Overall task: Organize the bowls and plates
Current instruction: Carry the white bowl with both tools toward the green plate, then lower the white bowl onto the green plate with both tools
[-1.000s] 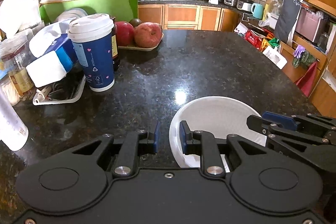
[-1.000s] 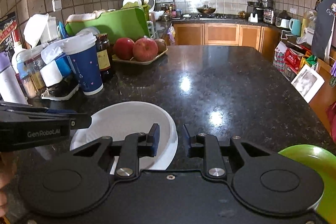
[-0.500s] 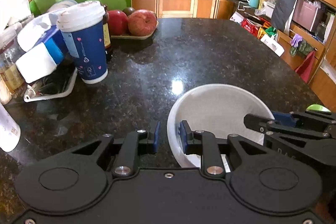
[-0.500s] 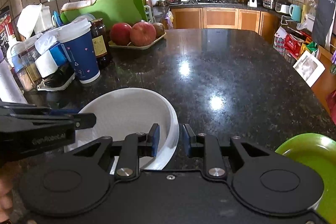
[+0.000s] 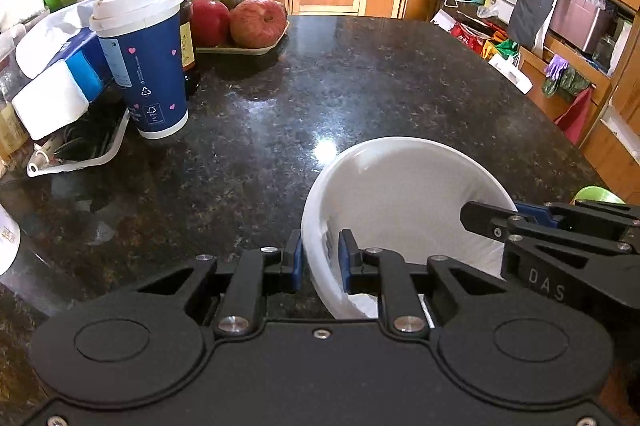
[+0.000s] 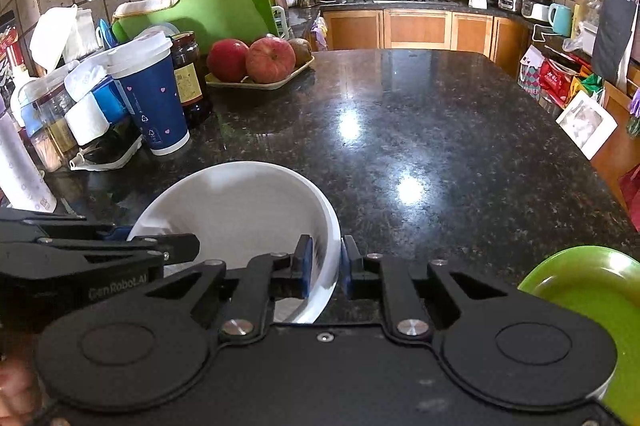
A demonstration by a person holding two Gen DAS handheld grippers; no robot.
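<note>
While each clamps an opposite side of the rim, the left hand-held gripper (image 5: 319,258) and right hand-held gripper (image 6: 325,264) have tipped the white bowl (image 5: 404,202) more steeply than a second ago, its opening facing the far edge of the bench (image 5: 360,86). Just right sits a green plate (image 6: 588,290). Beyond, dark stone lies bare to the far edge; a blue cup (image 5: 144,58) and apples (image 5: 256,22) line the left edge.

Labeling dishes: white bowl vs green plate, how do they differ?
The white bowl is deep and white; the green plate looks shallower, lime green. Both grippers, left and right, pinch the white bowl's rim; nothing grips the green plate. Both look empty.
</note>
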